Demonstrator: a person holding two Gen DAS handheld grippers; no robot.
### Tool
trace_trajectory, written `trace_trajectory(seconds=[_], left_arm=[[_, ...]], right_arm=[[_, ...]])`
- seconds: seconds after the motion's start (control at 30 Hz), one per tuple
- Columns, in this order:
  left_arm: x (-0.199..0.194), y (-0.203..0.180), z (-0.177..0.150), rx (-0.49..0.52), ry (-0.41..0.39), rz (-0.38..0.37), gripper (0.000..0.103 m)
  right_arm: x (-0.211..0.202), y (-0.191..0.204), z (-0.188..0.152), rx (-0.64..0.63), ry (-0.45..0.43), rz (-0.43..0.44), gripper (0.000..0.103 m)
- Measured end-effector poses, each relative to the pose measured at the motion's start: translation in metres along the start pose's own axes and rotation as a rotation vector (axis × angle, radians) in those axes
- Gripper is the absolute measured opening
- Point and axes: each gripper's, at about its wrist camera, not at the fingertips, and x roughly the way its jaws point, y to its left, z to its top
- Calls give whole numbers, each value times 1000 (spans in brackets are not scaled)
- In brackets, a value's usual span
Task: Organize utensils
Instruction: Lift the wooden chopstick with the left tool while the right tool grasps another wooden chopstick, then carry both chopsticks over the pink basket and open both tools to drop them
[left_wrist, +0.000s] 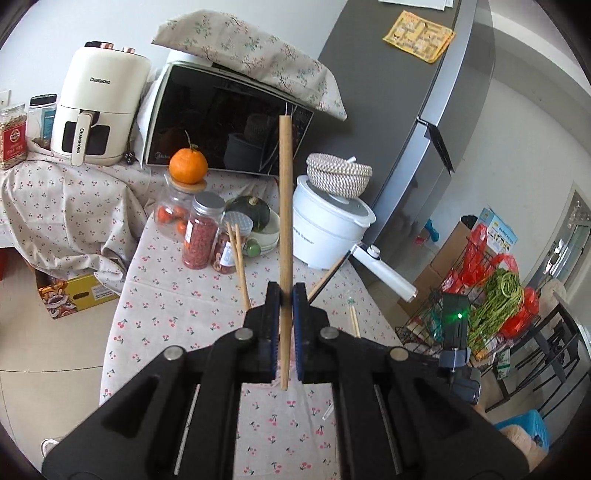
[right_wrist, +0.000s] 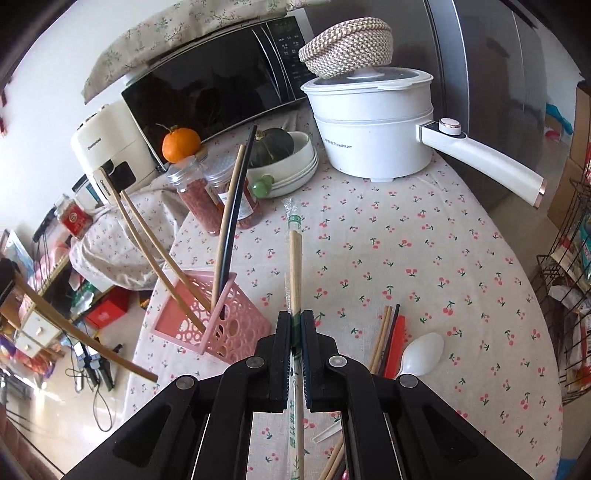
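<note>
The left gripper (left_wrist: 284, 295) is clamped on a single wooden chopstick (left_wrist: 284, 206), which runs straight between the pads and juts far past the tips, its lower end showing behind the jaws. The right gripper (right_wrist: 296, 319) is pressed shut on a wrapped pair (right_wrist: 295, 266) of bamboo chopsticks; the clear sleeve with green print sticks out ahead of the tips and trails back under the jaws.

Just left of the right gripper stands a pink holder (right_wrist: 236, 325), a perforated square basket on the cherry-print cloth (right_wrist: 424, 251). In it lean two pale chopsticks, a tan one and a dark one (right_wrist: 236, 218), all tilted. The stick in the left gripper crosses the lower left of the right view, off the table edge.

Just right of the right gripper lie loose chopsticks (right_wrist: 384, 336), a red packet and a white spoon (right_wrist: 421, 352), near each other on the cloth. More sticks show under the gripper body at the bottom edge.

Farther back are spice jars (right_wrist: 195, 199), an orange (right_wrist: 181, 144), a dark squash in white bowls (right_wrist: 295, 162), a white pot (right_wrist: 373, 125) with a woven basket on its lid, and a microwave (right_wrist: 221, 85).
</note>
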Motion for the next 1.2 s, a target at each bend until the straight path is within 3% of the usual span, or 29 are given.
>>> trace_trajectory(seconds=[0.1, 0.23, 0.57, 0.77, 0.83, 0.93, 1.03, 1.2], left_arm=[[6, 4, 4, -39, -65, 12, 8], [29, 6, 2, -50, -86, 3, 8], [89, 10, -16, -60, 60, 56, 8], [114, 12, -30, -51, 233, 52, 9], [108, 11, -30, -42, 243, 47, 27], [90, 9, -25, -15, 220, 54, 46], [72, 12, -23, 10, 220, 89, 50], [50, 35, -26, 9, 261, 212, 50]], right_arm=[[-4, 0, -1, 5, -6, 1, 5], [-8, -3, -4, 11, -22, -1, 5], [-24, -2, -1, 21, -113, 13, 5], [-41, 10, 2, 50, -208, 47, 5], [-46, 17, 5, 61, -251, 53, 5], [-50, 30, 12, 82, -325, 73, 5], [-50, 42, 17, 104, -428, 68, 5], [-36, 55, 20, 172, -563, 34, 5]])
